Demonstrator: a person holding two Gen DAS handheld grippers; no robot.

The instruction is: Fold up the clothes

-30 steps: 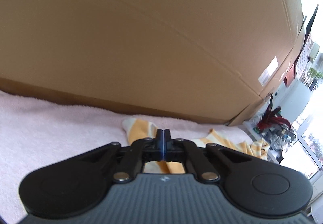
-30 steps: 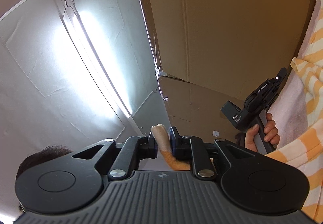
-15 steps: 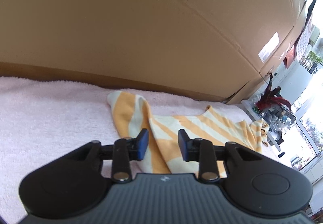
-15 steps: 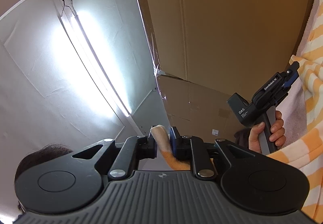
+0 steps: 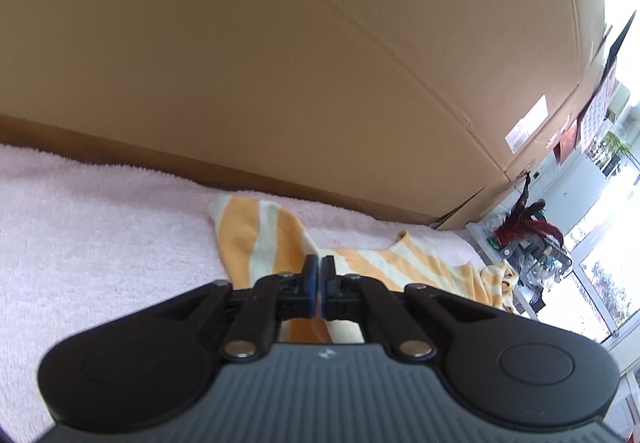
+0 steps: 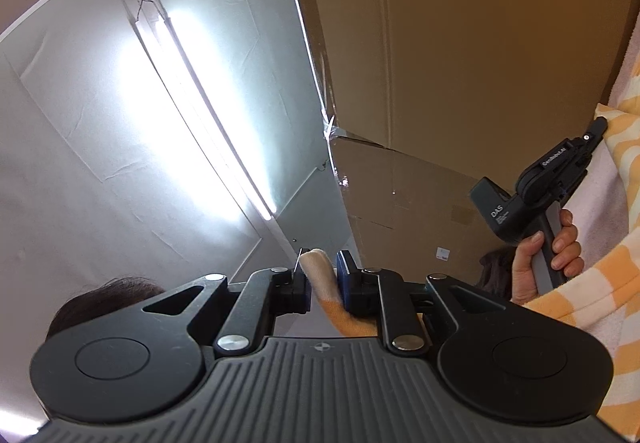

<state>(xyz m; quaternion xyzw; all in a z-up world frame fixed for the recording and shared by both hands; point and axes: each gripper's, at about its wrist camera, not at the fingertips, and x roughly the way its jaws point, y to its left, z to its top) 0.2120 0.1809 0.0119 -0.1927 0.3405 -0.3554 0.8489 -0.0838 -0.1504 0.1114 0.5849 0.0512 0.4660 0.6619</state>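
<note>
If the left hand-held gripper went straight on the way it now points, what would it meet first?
Probably the striped orange and cream garment lying on the pink towel just beyond the left hand-held gripper; the cardboard wall stands farther behind. Depth is unclear.

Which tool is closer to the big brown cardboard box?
Left. The left tool sits low over the orange-and-cream striped cotton shirt, near the big brown cardboard box. The right tool, pinching the shirt, is farther back.
</note>
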